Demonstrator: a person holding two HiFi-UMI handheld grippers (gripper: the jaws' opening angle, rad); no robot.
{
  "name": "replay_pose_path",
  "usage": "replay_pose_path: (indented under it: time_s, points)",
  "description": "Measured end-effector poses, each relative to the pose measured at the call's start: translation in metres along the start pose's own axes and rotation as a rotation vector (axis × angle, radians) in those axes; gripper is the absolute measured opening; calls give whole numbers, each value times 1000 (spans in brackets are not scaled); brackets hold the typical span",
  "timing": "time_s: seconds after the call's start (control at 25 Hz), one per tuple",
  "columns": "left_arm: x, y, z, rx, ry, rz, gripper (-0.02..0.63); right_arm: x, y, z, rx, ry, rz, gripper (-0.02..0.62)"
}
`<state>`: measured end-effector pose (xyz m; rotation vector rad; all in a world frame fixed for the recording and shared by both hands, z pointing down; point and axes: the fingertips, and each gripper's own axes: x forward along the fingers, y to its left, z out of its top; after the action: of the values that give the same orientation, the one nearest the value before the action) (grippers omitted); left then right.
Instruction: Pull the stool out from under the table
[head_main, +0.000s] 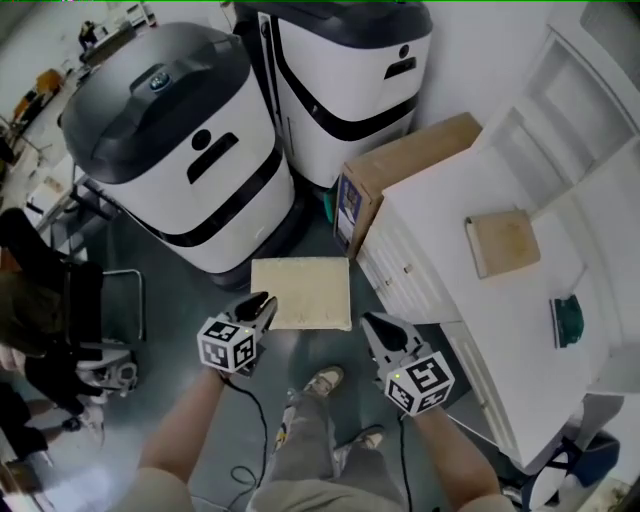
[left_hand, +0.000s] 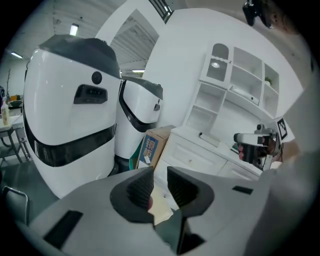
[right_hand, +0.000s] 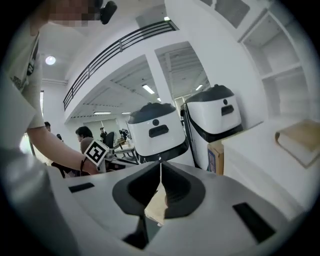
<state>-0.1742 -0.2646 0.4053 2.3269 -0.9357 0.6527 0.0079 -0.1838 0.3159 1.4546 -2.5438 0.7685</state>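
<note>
Head view: stool (head_main: 300, 292) on grey floor (head_main: 182, 312)

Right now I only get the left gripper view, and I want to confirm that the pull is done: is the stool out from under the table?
Observer: Yes. In the head view the stool stands on the floor, its whole seat clear of the table.
Operator: Is the right gripper holding it?
Observer: No. The right gripper is shut, with nothing between its jaws.
Operator: Where is my left gripper relative to the seat?
Observer: In the head view the left gripper shows over the seat's near left corner.
</note>
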Motion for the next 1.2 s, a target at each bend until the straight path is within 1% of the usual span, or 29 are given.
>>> replay_pose_path:
  time_s: [0.04,0.12,0.2,0.32,0.44,0.52,0.64,0.72,0.88,1.0,1.2]
  points:
    - [-10,-7,8,9,-14,2,97,-9,8,10,-18,-4,2,29]
    - [-31,-19,24,18,-49,14,91,-24,20,28,-24,-8,5,28]
    - [-52,-31,43,22,-94,25,80,-39,31,46,2,-25,17,25]
    - [-89,-53,68,43,-150,36,72,-65,55,79,34,-82,38,23]
    - [-127,-76,93,50,-212,39,67,-90,80,110,4,-123,43,23]
    - [-150,-95,106,47,-259,28,67,-106,94,122,-14,-141,47,21]
    - [-182,-120,122,76,-317,23,66,-130,114,139,-35,-165,56,21]
    - [-201,-134,130,87,-342,27,66,-146,127,149,-49,-180,62,21]
    - [-231,-163,138,71,-397,23,64,-177,149,159,-84,-199,79,21]
    - [-248,-186,137,97,-427,28,60,-201,156,163,-93,-216,84,21]
    - [-268,-216,136,143,-445,37,55,-228,166,169,-93,-230,91,20]
